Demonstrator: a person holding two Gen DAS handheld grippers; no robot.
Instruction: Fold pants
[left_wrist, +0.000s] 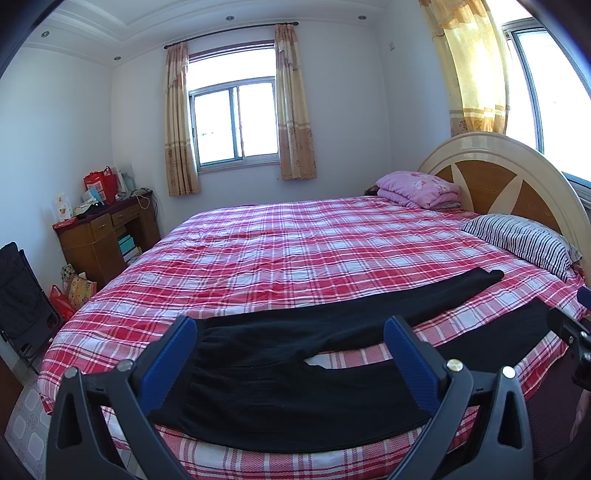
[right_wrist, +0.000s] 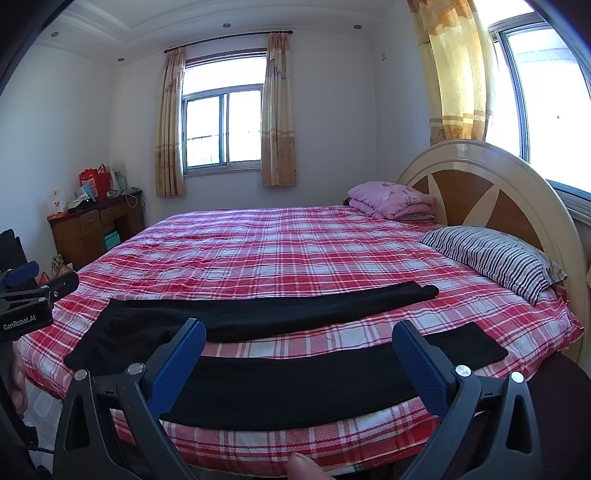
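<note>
Black pants (left_wrist: 295, 387) lie flat along the near edge of the bed, waist to the left and the two legs spread apart toward the right. My left gripper (left_wrist: 291, 332) is open and empty, raised over the waist end. My right gripper (right_wrist: 299, 336) is open and empty, raised over the near leg (right_wrist: 295, 387). The far leg (right_wrist: 295, 306) reaches toward the striped pillow. The left gripper's body shows at the left edge of the right wrist view (right_wrist: 26, 295). The right gripper shows at the right edge of the left wrist view (left_wrist: 576, 332).
The bed has a red plaid cover (left_wrist: 295, 251) and a round headboard (left_wrist: 498, 170) on the right. A striped pillow (right_wrist: 491, 254) and a folded pink quilt (right_wrist: 391, 199) lie near the headboard. A wooden desk (left_wrist: 103, 236) with bags stands at the far left.
</note>
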